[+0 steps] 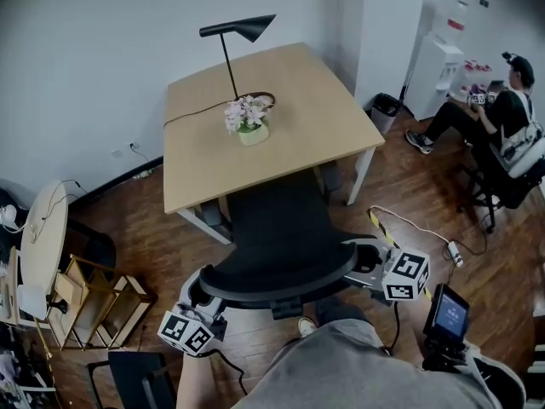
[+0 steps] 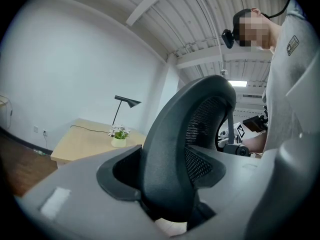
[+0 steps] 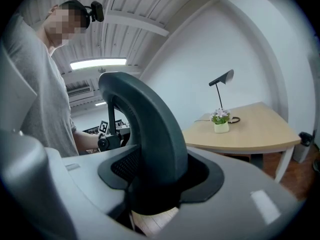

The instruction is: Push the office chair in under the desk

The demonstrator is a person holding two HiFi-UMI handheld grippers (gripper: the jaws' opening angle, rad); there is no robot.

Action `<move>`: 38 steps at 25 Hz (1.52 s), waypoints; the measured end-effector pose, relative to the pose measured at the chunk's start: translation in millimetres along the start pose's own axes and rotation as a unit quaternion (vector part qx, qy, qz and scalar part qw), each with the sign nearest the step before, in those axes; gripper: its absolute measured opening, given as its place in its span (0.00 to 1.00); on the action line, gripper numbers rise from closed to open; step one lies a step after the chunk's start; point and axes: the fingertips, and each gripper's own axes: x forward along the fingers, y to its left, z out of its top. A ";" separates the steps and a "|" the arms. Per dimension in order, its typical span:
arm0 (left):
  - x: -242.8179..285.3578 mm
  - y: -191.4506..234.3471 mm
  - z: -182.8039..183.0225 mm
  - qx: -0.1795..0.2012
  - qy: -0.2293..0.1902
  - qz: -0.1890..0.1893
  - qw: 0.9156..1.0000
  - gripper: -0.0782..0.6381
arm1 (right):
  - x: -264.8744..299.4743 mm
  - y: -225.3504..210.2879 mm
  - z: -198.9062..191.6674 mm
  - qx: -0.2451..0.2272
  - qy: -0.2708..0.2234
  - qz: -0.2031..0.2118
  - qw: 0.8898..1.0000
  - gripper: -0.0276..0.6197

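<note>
The black office chair's seat point(image 1: 277, 216) reaches in under the front edge of the wooden desk point(image 1: 298, 143). Its curved mesh backrest point(image 1: 281, 278) faces me. My left gripper point(image 1: 204, 295) clasps the backrest's left edge and my right gripper point(image 1: 362, 258) clasps its right edge. In the left gripper view the backrest edge point(image 2: 185, 149) fills the gap of the left gripper point(image 2: 170, 204), with the desk point(image 2: 85, 141) beyond. In the right gripper view the other edge point(image 3: 150, 139) is wedged in the right gripper point(image 3: 152, 199). Both point nearly level toward the desk point(image 3: 250, 129).
A black lamp point(image 1: 234, 37) and a flower pot point(image 1: 248, 124) stand on the desk. A seated person point(image 1: 498, 118), a water dispenser point(image 1: 434, 71) and a bin point(image 1: 385, 109) are at the right. A wooden rack point(image 1: 94, 301) stands at the left. A cable point(image 1: 417, 228) lies on the floor.
</note>
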 end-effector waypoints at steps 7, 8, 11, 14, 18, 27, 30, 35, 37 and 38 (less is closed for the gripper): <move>25.6 29.5 6.5 -0.001 0.001 0.005 1.000 0.46 | 23.1 -30.5 12.5 0.001 0.003 0.007 1.000 0.42; 31.3 33.9 8.8 -0.001 0.001 0.006 1.000 0.46 | 26.1 -37.1 16.1 0.001 0.003 0.008 1.000 0.42; 47.3 47.0 14.7 -0.002 0.000 0.009 1.000 0.46 | 35.5 -56.0 26.2 0.000 0.003 0.011 1.000 0.42; 61.3 58.1 19.1 -0.001 -0.003 0.014 1.000 0.46 | 43.5 -73.2 33.8 -0.002 0.004 0.014 1.000 0.42; 80.1 72.1 27.2 -0.003 -0.004 0.020 1.000 0.46 | 54.0 -95.3 46.7 -0.002 0.006 0.018 1.000 0.42; 111.8 94.7 35.1 -0.007 -0.006 0.034 0.999 0.46 | 70.1 -133.7 64.5 -0.004 0.008 0.034 0.999 0.42; 128.0 109.2 37.4 -0.010 -0.004 0.040 0.999 0.46 | 81.3 -154.2 71.2 -0.003 0.011 0.040 0.999 0.42; 134.9 108.6 41.2 -0.010 -0.009 0.046 0.999 0.46 | 80.5 -163.2 78.1 -0.008 0.009 0.046 0.999 0.42; 141.6 113.7 43.5 -0.010 -0.012 0.047 0.999 0.46 | 83.8 -170.7 82.0 -0.010 0.009 0.046 0.999 0.42; 144.1 116.8 43.9 -0.011 -0.011 0.047 0.999 0.46 | 86.3 -173.6 83.2 -0.009 0.010 0.045 0.999 0.42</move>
